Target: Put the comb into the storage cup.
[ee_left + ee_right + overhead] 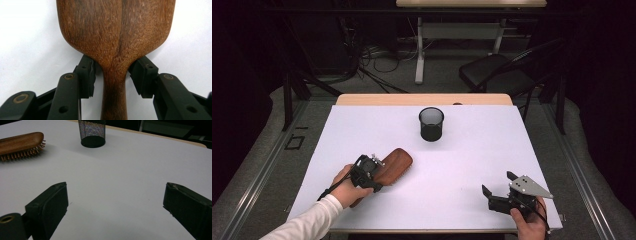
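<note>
- The left gripper (371, 169), held in a hand (346, 186) with a white sleeve, sits near the table's (472, 150) front-left corner, over the handle end of the wooden hairbrush (395, 164).
- In the left gripper view its two black jaws stand on either side of the hairbrush's (115, 37) narrow neck, where the handle widens into the head. The pads sit just beside the wood with a thin gap showing on each side, so they bracket the neck without pinching it.
- The hairbrush lies on the white table top, left of centre and toward the front edge, its head slanting away toward the middle of the table. The right gripper view shows it (21, 143) bristles down, wooden back up.
- A black mesh cup (431, 123) stands upright near the middle of the table, closer to the back edge and well apart from the brush; it appears too in the right gripper view (92, 132).
- The right gripper (498, 191), held in a hand (529, 225) at the front-right corner, rests low over bare table.
- Its jaws are spread wide with nothing between them, as the right gripper view shows.
</note>
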The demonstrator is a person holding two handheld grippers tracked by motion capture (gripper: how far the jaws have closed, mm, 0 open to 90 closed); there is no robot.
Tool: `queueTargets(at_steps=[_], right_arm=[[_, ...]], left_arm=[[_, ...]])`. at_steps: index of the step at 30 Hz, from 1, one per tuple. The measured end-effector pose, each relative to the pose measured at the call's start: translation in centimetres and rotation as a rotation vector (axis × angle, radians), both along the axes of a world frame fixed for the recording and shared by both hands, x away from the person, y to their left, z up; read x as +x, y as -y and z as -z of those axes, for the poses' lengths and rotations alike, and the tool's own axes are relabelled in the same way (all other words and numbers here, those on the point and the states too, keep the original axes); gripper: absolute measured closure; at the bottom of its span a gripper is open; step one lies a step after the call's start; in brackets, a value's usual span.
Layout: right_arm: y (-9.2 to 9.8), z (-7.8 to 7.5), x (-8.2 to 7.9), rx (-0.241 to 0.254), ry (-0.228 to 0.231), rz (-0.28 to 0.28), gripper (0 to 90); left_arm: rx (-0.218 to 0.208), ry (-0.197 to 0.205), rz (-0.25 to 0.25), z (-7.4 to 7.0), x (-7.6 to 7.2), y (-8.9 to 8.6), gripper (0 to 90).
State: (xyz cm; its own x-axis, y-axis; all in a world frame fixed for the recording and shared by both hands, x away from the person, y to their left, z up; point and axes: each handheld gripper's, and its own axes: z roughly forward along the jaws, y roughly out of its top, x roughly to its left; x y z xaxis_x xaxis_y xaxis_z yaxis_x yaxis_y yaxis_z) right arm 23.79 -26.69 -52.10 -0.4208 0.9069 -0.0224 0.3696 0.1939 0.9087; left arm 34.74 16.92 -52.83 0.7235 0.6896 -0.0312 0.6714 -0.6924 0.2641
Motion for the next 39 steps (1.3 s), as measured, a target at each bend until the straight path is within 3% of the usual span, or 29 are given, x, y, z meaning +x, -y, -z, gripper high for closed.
queueTargets(at_steps=[28, 39], right_arm=[[-0.15, 0.08, 0.04, 0.004, -0.002, -0.002, 6.2], [-0.17, 0.09, 0.05, 0.007, 0.002, -0.003, 6.2]], left_arm=[[0.033, -0.043, -0.026, -0.23, -0.05, 0.17, 70.0], [0.02, -0.032, -0.03, -0.18, -0.25, -0.02, 71.8]])
